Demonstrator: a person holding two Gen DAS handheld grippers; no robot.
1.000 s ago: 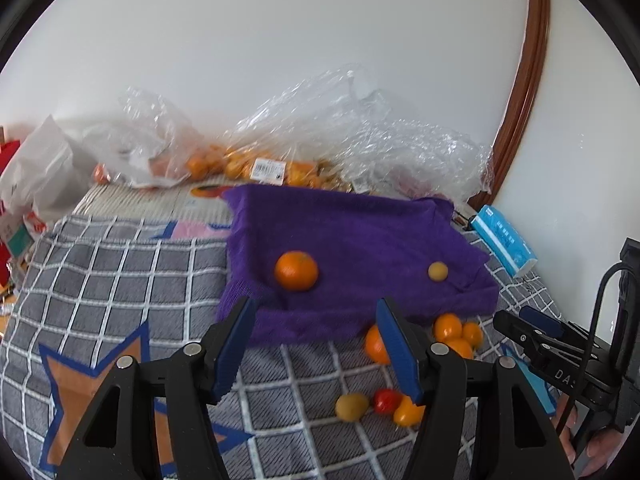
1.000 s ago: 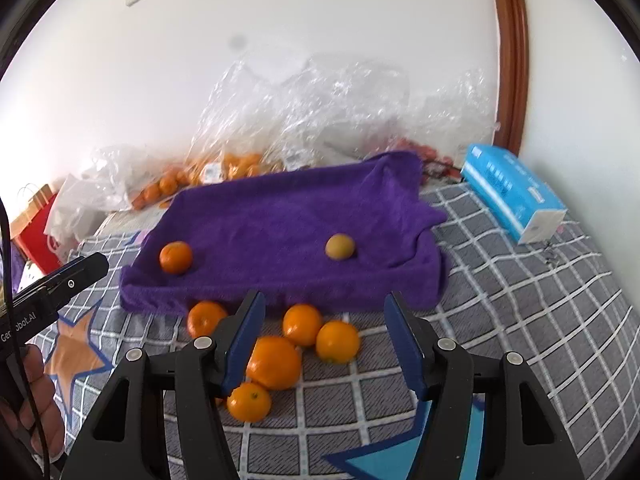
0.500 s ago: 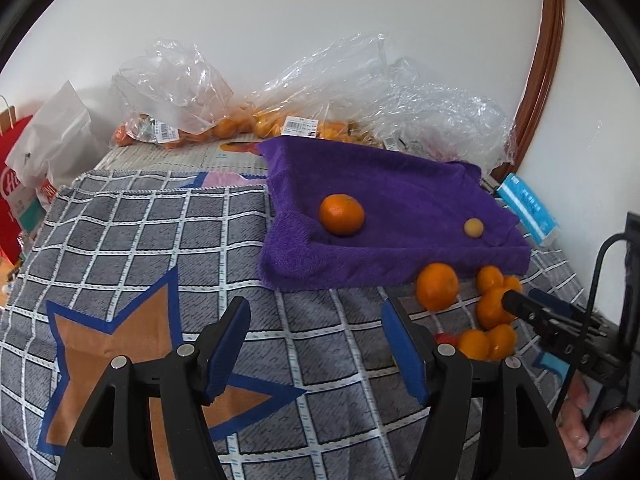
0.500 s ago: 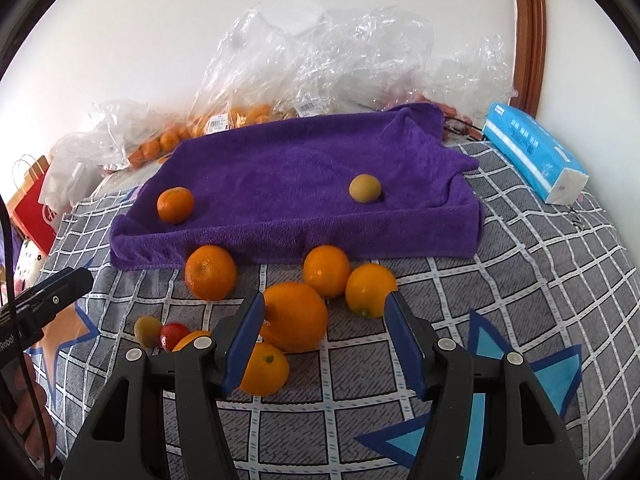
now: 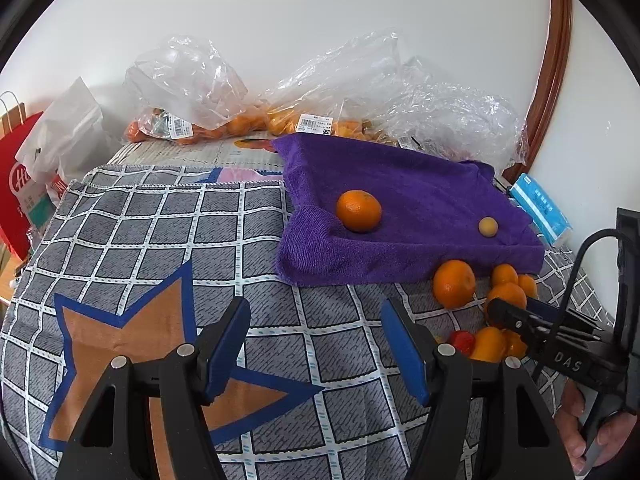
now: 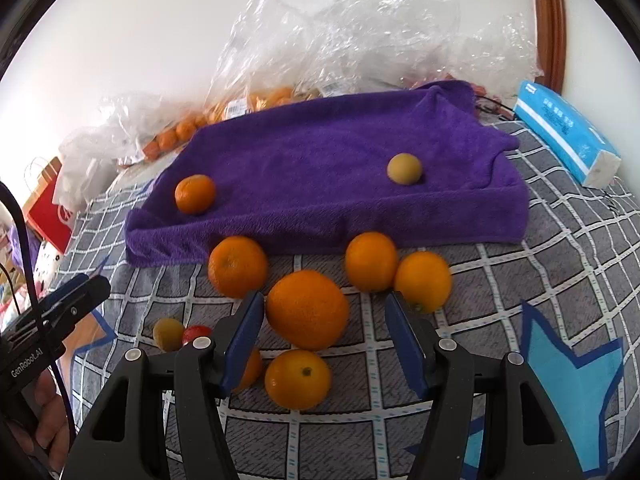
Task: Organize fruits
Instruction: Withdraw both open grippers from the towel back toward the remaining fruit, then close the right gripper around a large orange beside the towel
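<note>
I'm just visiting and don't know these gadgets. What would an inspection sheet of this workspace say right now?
Surface: grey checked cloth with star prints.
Job's things: purple towel holding one orange and one small yellow fruit; loose oranges, the largest among them, a small red fruit and another small yellowish fruit on the cloth in front.
Clutter: clear plastic bags of fruit, tissue pack, red paper bag.
Grippers: left gripper open, empty; right gripper open, above the loose oranges.
Cables: black cable on the right gripper.
Surroundings: white wall, wooden trim.
</note>
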